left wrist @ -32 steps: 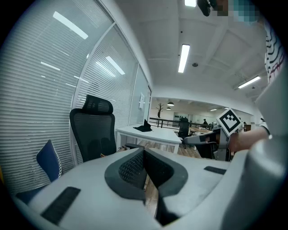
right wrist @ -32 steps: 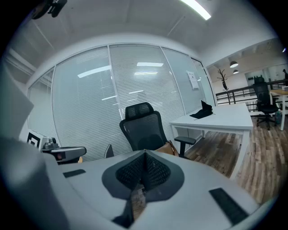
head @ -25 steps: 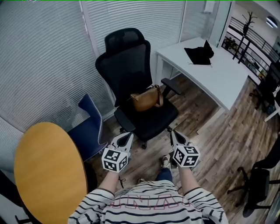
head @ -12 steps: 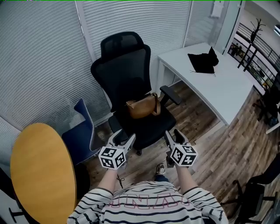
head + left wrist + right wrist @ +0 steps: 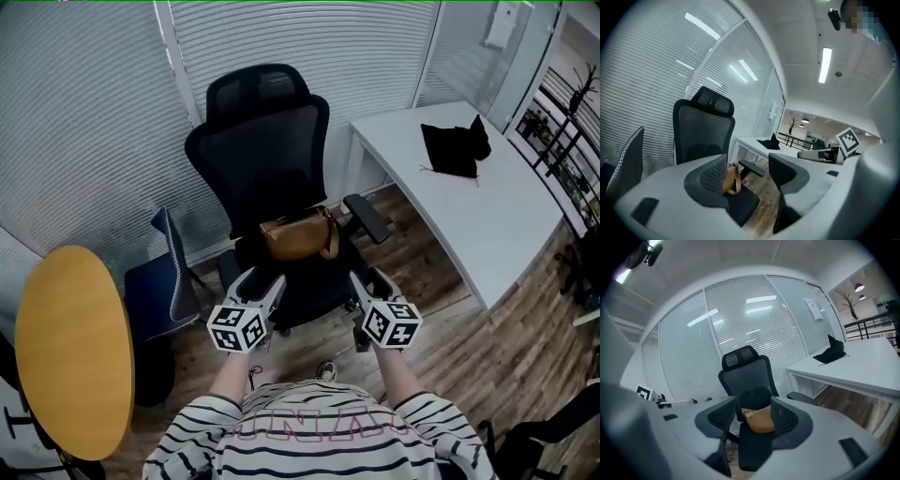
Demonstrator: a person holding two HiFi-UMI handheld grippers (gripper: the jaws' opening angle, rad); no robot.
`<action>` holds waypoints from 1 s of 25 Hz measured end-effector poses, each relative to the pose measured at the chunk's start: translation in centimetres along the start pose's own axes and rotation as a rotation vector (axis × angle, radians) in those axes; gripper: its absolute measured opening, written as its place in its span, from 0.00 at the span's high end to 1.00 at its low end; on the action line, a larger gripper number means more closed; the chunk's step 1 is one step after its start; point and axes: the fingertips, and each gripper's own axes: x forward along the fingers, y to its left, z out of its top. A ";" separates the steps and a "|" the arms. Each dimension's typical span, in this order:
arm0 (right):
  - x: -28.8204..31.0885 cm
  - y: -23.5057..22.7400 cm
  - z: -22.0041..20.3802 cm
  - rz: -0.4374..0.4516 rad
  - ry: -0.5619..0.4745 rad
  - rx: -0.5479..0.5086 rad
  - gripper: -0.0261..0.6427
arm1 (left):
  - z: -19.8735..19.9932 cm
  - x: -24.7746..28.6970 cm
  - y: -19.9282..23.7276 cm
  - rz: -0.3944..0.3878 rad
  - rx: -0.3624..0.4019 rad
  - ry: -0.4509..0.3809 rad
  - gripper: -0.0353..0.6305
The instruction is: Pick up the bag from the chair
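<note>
A brown leather bag (image 5: 298, 234) lies on the seat of a black mesh office chair (image 5: 267, 141), leaning toward the backrest. My left gripper (image 5: 262, 281) and right gripper (image 5: 368, 278) are held side by side just short of the seat's front edge, both open and holding nothing. In the left gripper view the bag (image 5: 731, 178) shows between the spread jaws of the left gripper (image 5: 747, 166), still some way off. The right gripper view frames the bag (image 5: 759, 422) between the jaws of the right gripper (image 5: 751, 409), with the chair (image 5: 745, 371) behind it.
A white desk (image 5: 497, 220) with a black cloth item (image 5: 455, 148) stands right of the chair, close to its armrest (image 5: 367, 217). A blue chair (image 5: 159, 281) and a round yellow table (image 5: 66, 347) are at the left. Blinds cover the glass wall behind. The floor is wood.
The person has stepped toward the chair and turned a little right. Both grippers have come closer to the seat's front edge, still open.
</note>
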 end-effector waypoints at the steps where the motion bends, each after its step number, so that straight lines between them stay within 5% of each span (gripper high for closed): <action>1: 0.4 -0.5 0.2 0.013 0.008 -0.002 0.63 | -0.1 0.4 -0.1 0.016 -0.006 -0.004 0.56; 11: 4.7 -3.2 0.7 0.036 0.048 0.031 0.63 | -0.7 4.0 2.3 0.088 -0.062 0.019 0.56; 25: 12.6 -1.1 0.8 -0.150 0.006 0.120 0.62 | 1.4 9.2 12.9 -0.029 -0.065 0.127 0.55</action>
